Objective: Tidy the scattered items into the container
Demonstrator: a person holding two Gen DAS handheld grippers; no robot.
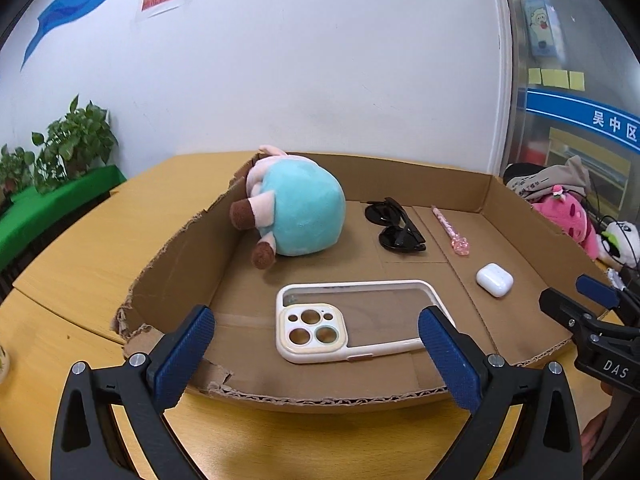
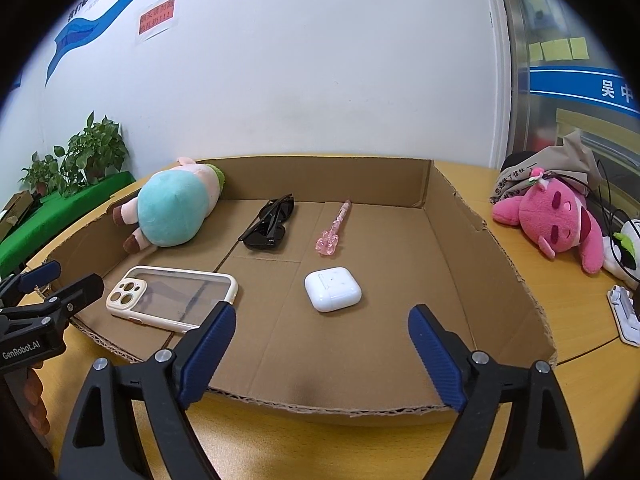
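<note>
we hold both grippers wide and empty at the near edge of the box, a shallow cardboard tray with torn walls that sits on the bench. the left gripper faces the case; the right gripper faces the earbud box.

five things already lie inside the tray: the plush against the left wall, the sunglasses and the pen toward the back, the case and the earbud box nearer us. outside it, on the bench to the right, lies a pink plush, touching a black-and-white toy and some dark cords, with a grey bag behind them.

we judge the pink plush the likeliest thing left to tidy. it should be light, soft and squashy, so the pads will sink in and hold well; we would take it across the body or a thick limb, not an ear. the cords lying over it could snag and drag the neighbours along.

if anything in the tray needs shifting: the earbud box is small, hard and glossy, likely to slip, so we would pinch its flat sides. the case is flat, thin and bendy; only an edge gives purchase. the sunglasses look fragile; the frame bridge is safer than an arm. the pen is slim and may roll.
</note>
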